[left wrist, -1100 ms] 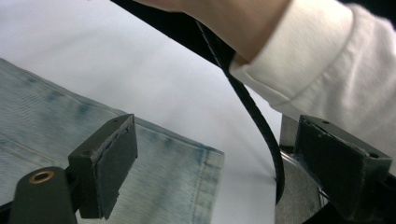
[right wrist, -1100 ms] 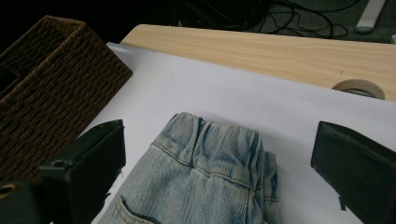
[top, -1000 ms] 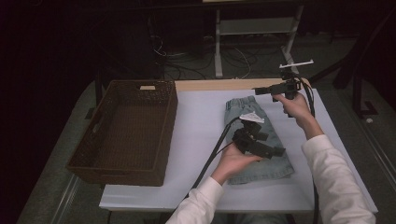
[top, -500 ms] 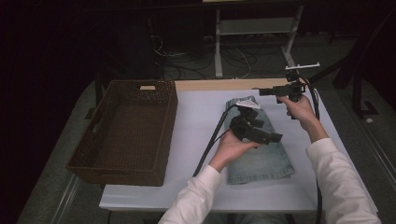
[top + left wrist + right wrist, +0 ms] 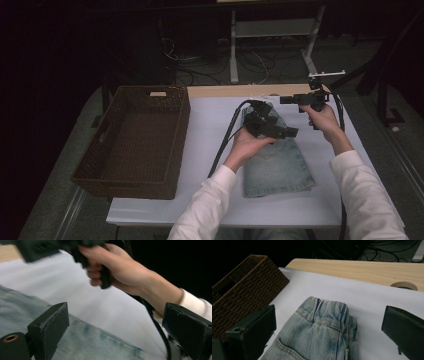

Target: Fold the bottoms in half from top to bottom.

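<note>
the folded denim shorts [image 5: 276, 162] lay flat on the white sheet of the desk [image 5: 210, 135], right of the wicker basket [image 5: 132, 140] and well apart from it, waistband toward the far edge. the left tool [image 5: 289, 132] hovered over the upper part of the shorts with its jaws spread wide and nothing between them; they had just been opening a little further. the right tool [image 5: 284, 100] was held near the far right corner of the fabric, its jaws likewise standing wide apart and empty, looking down at the elastic waistband [image 5: 329, 306]. the likely trouble from here was a shallow pinch: if either tool closed on the top layer alone, the fold would probably peel open when lifted and the shorts would hang unevenly on the way to the basket. the two tools also sat close together, so a hurried reach might have knocked one against the other, or caught a trailing cable [image 5: 225, 142] on the denim.
</note>
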Demonstrator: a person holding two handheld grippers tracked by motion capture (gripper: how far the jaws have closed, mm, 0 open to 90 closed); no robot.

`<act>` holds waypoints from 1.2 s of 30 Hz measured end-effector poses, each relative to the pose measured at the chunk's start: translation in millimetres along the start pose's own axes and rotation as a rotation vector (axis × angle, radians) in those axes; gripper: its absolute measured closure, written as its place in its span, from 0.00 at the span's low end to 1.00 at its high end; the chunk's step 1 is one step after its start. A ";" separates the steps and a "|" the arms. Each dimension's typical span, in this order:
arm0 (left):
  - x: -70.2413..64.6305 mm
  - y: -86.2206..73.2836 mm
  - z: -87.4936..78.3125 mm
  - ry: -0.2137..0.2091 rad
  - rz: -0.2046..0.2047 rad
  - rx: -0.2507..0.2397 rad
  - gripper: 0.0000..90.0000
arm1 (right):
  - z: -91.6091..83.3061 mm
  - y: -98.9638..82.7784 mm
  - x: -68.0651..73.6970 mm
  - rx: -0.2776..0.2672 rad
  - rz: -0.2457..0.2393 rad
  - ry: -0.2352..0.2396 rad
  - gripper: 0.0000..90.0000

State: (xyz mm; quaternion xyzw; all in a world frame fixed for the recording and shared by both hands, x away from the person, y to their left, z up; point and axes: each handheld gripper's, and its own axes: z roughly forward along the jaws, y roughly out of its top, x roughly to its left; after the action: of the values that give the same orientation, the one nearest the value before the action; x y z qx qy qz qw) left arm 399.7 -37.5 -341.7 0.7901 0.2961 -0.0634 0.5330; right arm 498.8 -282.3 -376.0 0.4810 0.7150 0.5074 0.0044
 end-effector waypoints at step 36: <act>84.1 6.2 -20.7 0.210 -0.079 0.006 0.08 | 13.5 -15.5 -12.6 0.028 0.044 -0.043 0.00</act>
State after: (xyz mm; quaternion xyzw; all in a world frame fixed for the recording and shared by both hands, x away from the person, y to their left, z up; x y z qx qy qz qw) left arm 467.2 12.8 -363.0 0.7816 0.3811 -0.0020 0.4937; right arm 501.6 -281.6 -399.9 0.5073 0.7110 0.4870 0.0019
